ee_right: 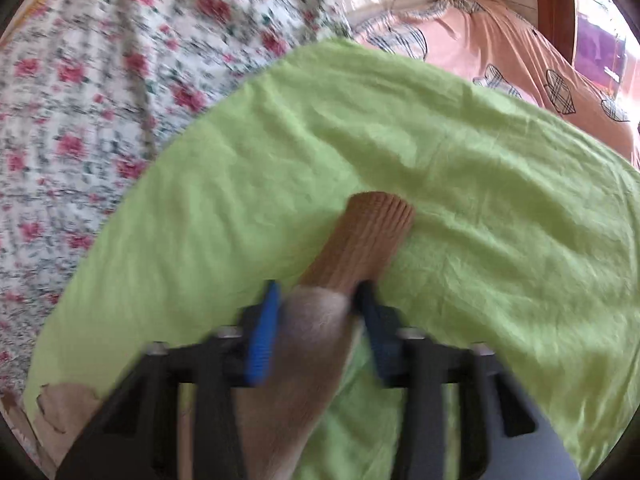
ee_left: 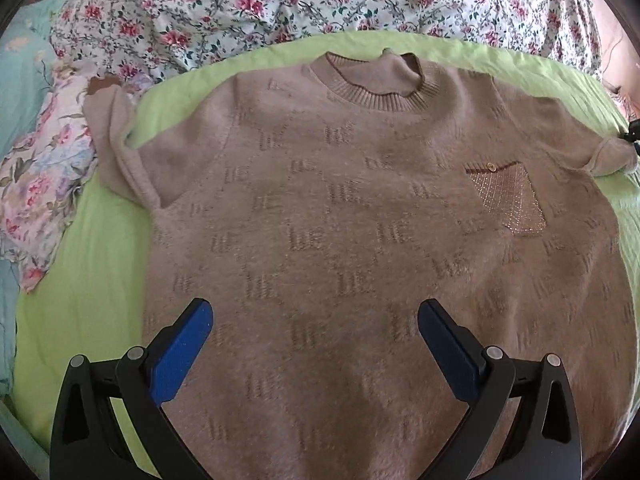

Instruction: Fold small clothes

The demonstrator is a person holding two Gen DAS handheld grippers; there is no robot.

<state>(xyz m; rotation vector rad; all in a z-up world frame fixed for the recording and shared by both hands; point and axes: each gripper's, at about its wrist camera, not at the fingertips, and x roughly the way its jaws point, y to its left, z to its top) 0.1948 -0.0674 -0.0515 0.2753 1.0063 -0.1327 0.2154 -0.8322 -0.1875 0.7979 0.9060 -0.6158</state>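
Observation:
A fuzzy beige sweater [ee_left: 340,216] lies front up on a light green sheet [ee_left: 92,280], collar far, with a sparkly chest pocket [ee_left: 506,200] at the right. Its left sleeve [ee_left: 116,148] is bunched at the sheet's edge. My left gripper [ee_left: 316,316] is open above the sweater's lower body, holding nothing. My right gripper [ee_right: 318,296] is shut on the sweater's right sleeve [ee_right: 316,344]; the ribbed cuff [ee_right: 372,232] sticks out past the fingertips over the green sheet [ee_right: 460,184]. The right gripper's tip shows at the far right in the left wrist view [ee_left: 632,136]. The right wrist view is motion blurred.
A floral quilt [ee_left: 280,0] lies beyond the sheet and also shows in the right wrist view [ee_right: 100,100]. Another floral cloth [ee_left: 44,184] lies at the left. A peach pillow [ee_right: 520,60] sits at the far right by a wooden frame [ee_right: 554,4].

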